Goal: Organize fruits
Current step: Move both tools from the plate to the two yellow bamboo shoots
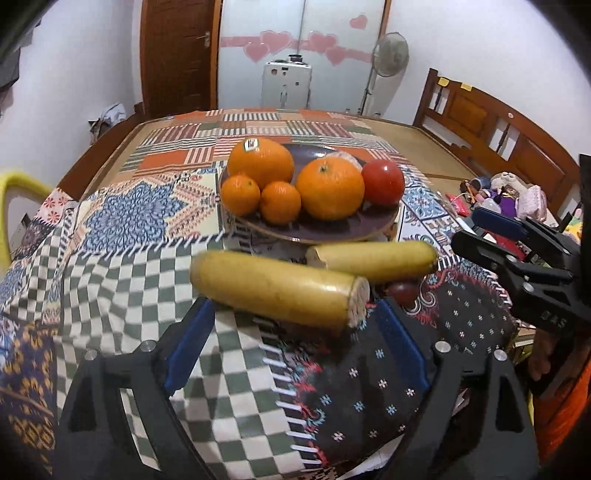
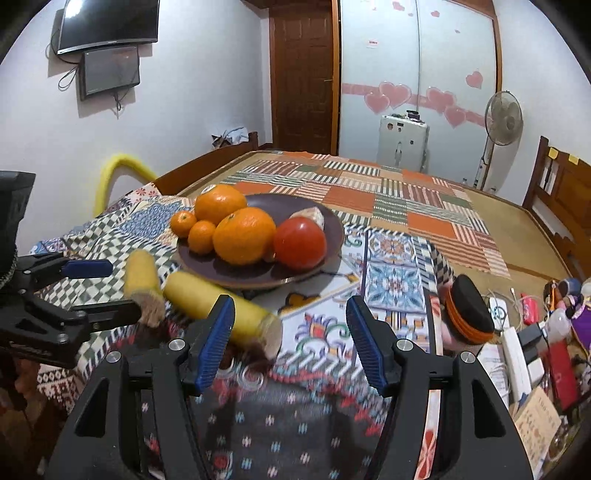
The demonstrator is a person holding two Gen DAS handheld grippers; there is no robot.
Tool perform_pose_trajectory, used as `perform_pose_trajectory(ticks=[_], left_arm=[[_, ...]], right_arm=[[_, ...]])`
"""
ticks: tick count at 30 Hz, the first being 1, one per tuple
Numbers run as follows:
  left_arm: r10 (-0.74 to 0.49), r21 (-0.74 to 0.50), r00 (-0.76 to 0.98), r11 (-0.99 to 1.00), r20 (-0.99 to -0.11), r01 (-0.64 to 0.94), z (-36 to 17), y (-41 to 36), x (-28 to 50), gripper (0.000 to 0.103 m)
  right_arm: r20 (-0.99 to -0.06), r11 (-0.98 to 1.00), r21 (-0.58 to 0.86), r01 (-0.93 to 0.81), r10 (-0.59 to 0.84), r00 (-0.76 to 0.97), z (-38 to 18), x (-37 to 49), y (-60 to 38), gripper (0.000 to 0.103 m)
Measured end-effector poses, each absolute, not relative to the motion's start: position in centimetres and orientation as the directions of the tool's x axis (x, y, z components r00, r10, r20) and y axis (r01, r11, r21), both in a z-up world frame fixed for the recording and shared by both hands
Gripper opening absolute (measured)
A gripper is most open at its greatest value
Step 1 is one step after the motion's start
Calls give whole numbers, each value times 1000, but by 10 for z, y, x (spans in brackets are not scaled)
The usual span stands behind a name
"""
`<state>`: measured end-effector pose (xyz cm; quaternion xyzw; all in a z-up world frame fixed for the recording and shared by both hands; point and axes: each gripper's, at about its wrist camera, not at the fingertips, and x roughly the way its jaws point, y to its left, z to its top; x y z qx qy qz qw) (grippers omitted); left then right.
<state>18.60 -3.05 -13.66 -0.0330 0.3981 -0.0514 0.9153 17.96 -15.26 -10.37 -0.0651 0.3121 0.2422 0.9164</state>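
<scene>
A: Where did the fruit lie, taken from the plate [image 1: 332, 232]?

B: Two large oranges [image 1: 330, 188], two small ones [image 1: 241, 194] and a red tomato [image 1: 383, 181] sat on it. Two yellow bananas lay on the patchwork cloth [image 1: 147, 258] just before its near rim. Near banana [image 1: 277, 288]: long axis crosswise, cut end pointing right and slightly toward the camera. Far banana [image 1: 373, 256]: roughly parallel, cut end to the left, close beside the plate.

A: Grippers?

B: Left gripper [image 1: 295, 343] released, jaws spread either side of the near banana, not closed on it. Right gripper [image 2: 291, 343] also released, holding nothing, its left finger in front of the far banana [image 2: 221, 308].

A: Differences between views?

B: Right wrist view alone showed a wall screen [image 2: 109, 24], a black-and-orange round object [image 2: 469, 310] right of the plate, and a pale wedge [image 2: 310, 218] behind the tomato.
</scene>
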Motion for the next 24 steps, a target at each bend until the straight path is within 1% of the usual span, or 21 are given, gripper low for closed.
perform_pose_trajectory(ticks=[1, 2, 3, 8, 10, 13, 14, 16, 19, 21, 22, 23, 24], left_arm=[[-115, -96, 676, 993, -728, 65, -139, -33, 185, 92], [-108, -90, 672, 994, -732, 62, -142, -36, 185, 92], [-99, -81, 666, 995, -739, 58, -146, -40, 186, 92], [-38, -32, 668, 999, -743, 21, -156, -50, 193, 92], [-26, -42, 667, 999, -744, -7, -159, -48, 197, 92], [-41, -87, 659, 996, -751, -36, -164, -46, 204, 92], [-43, -89, 660, 995, -750, -36, -165, -48, 205, 93], [-1, -57, 668, 996, -744, -62, -166, -50, 207, 93], [-4, -85, 677, 993, -736, -87, -167, -43, 209, 92], [-30, -124, 680, 988, -732, -89, -165, -38, 208, 90], [-33, -128, 686, 988, -727, -88, -163, -36, 207, 86], [-33, -124, 696, 989, -718, -81, -160, -35, 205, 79], [-30, -115, 703, 991, -710, -74, -158, -35, 203, 75]], right_arm=[[-605, 875, 37, -482, 404, 686, -105, 178, -155, 64], [-604, 877, 40, -479, 403, 688, -107, 176, -158, 68], [-604, 880, 40, -473, 399, 690, -109, 176, -160, 69], [-610, 884, 54, -465, 398, 685, -112, 172, -168, 69], [-612, 884, 57, -464, 399, 683, -114, 173, -171, 69], [-616, 883, 61, -466, 401, 678, -117, 175, -172, 70], [-618, 882, 62, -467, 401, 676, -118, 176, -172, 70], [-623, 880, 62, -471, 403, 670, -121, 176, -170, 70], [-626, 875, 61, -480, 409, 665, -124, 176, -167, 70], [-628, 871, 58, -487, 411, 661, -125, 177, -164, 70], [-628, 870, 56, -489, 412, 661, -126, 176, -162, 70], [-628, 869, 55, -492, 413, 660, -126, 176, -160, 70], [-627, 867, 56, -495, 416, 659, -126, 176, -159, 70]])
